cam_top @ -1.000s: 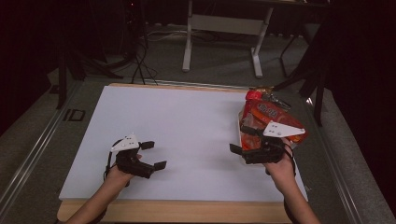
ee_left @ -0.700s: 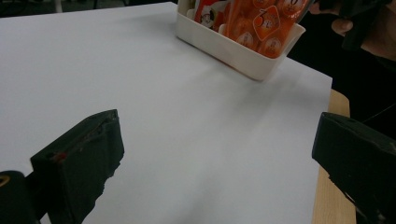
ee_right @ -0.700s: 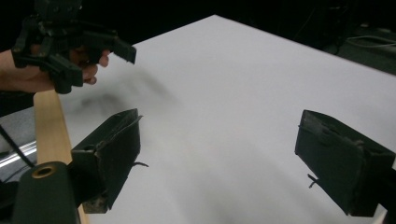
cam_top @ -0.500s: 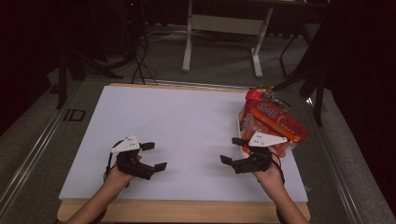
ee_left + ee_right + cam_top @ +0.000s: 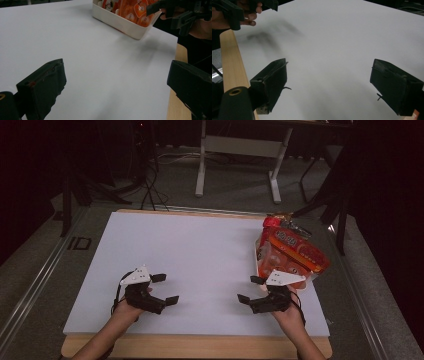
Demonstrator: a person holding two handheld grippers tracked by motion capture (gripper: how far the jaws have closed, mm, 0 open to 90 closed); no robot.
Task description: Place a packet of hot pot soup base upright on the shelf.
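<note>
A shallow cream-white plastic tray [image 5: 260, 262] sits at the far right of the white-topped desk [image 5: 200, 255], close to its right edge. It holds a glossy red and orange printed snack bag [image 5: 295, 252] that bulges above the rim and overhangs it toward the right; round pale shapes show through the bag's clear part, but what they are cannot be made out. In the left gripper view the tray [image 5: 120, 21] shows its near corner and wall, with orange packets [image 5: 132, 10] inside cut off by the top edge, so the print is unreadable. A red knotted end and something metallic lie at the tray's far tip in the high view, too small to identify.

The right gripper [image 5: 251, 289] rests low over the desk just beside the tray's near end, apart from it, its fingers spread wide with nothing between them; the right gripper view [image 5: 337, 82] shows bare white surface between them. The left gripper [image 5: 165, 288] hovers near the front left of the desk, well apart from the tray, fingers likewise wide open and empty [image 5: 115, 85]. The desk's pale wooden front edge [image 5: 200, 345] is partly covered by both forearms.
</note>
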